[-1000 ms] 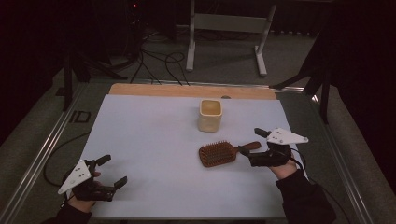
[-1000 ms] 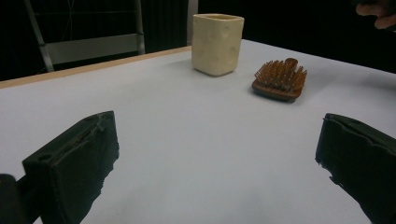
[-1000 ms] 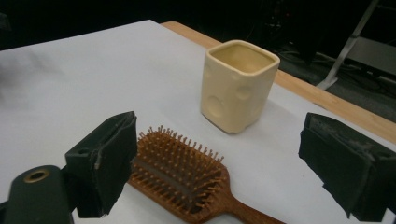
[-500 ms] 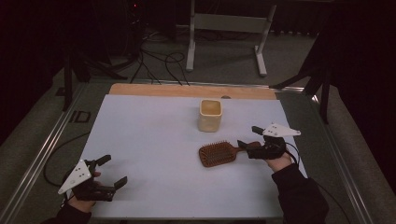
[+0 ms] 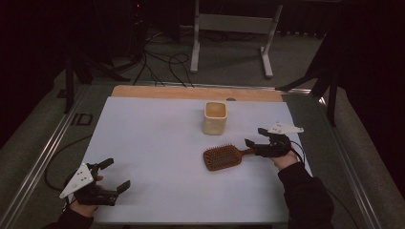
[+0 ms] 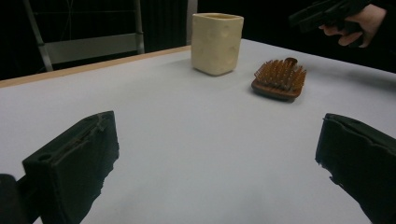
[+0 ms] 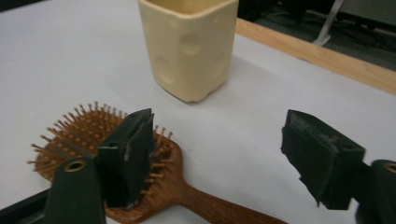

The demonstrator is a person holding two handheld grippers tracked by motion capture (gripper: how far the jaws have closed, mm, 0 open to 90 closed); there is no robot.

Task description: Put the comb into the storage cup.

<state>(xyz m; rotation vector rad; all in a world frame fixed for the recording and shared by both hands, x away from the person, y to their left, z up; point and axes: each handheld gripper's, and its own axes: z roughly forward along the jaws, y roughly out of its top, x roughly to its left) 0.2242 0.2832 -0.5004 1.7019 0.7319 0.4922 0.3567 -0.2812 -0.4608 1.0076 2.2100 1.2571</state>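
Left claw (image 5: pixel 111 175) sits at the near-left corner of the desk (image 5: pixel 153 138), jaws spread wide w/ nothing between them; in the left gripper view both black pads (image 6: pixel 74 158) look chunky and rough-edged, bare white surface in the gap. A grey three-cornered plate rides on top of it, and the person's hand (image 5: pixel 83 198) grips it from below.

Desk top is a flat matte white sheet w/ a pale wood strip along the far edge.

Mid-desk, slightly right: cream cup (image 5: pixel 215 117), squarish w/ rounded corners, upright, smooth walls w/ shallow round dimples (clear in the right gripper view, (image 7: pixel 189 44)). It's just beyond the hairbrush (image 5: pixel 224 157), not touching it.

Hairbrush = reddish-brown wood, oval paddle head, lies flat w/ bristles up; bristles are short orange-brown pins in dense rows. Glossy, slim handle points right toward the right claw (image 5: pixel 255 137). In the right gripper view a round hole shows at the handle's end.

Right claw is at the desk's right side, jaws wide apart and gripping nothing. One jaw hangs over the handle/head junction of the brush (image 7: pixel 154 186), the other stands off to the cup side above bare desk. Whether the near jaw touches the wood — can't tell.
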